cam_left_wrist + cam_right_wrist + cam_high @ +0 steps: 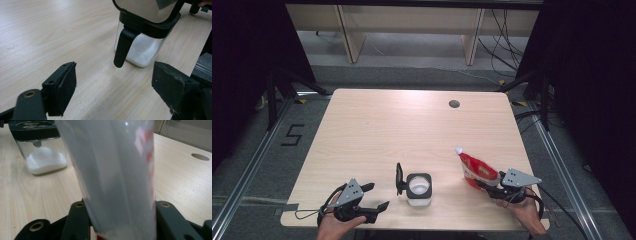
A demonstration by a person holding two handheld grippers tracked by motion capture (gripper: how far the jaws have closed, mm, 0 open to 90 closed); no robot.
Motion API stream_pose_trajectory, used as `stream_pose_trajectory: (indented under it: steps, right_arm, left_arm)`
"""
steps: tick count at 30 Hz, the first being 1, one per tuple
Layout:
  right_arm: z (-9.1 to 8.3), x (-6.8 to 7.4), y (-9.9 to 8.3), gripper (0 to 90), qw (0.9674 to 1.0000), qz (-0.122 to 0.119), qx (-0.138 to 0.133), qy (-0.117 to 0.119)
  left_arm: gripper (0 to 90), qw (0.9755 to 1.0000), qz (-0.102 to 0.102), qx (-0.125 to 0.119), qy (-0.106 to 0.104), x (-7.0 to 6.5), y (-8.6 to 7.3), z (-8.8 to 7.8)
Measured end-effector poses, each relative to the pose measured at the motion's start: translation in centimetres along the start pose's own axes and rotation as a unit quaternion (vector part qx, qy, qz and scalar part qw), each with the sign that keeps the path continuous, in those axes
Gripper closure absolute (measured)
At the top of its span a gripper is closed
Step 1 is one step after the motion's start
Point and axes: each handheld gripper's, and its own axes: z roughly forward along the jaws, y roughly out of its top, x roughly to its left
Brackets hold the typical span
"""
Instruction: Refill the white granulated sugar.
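A clear square jar with a black rim and white powder inside stands near the table's front edge, its black lid flipped open to the left. In the left gripper view the jar rises ahead with its lid tab hanging down. My left gripper is open just left of the jar, nothing between its jaws. My right gripper is shut on a red and white pouch, which points up and to the left with a white tip. In the right gripper view the pouch stands between the jaws, the jar behind at left.
The light wooden table has a round cable hole at the back right. Black frame legs and cables stand on the floor around it. A cable trails from the right gripper off the table's right front corner.
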Motion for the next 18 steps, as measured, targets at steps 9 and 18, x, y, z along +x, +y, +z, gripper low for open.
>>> stream_pose_trajectory:
  steps: [9,18]
  right_arm:
    - [-1.0,0.1,-0.3,57.0,0.9984,0.055,-0.003,-0.011]
    - [-2.4,0.3,0.1,45.2,0.9921,0.119,-0.029,-0.023]
  left_arm:
    - [19.3,1.0000,-0.003,-0.003,0.000,-0.1,0.0,0.1]
    - [19.3,1.0000,-0.003,-0.002,0.003,-0.2,0.0,0.0]
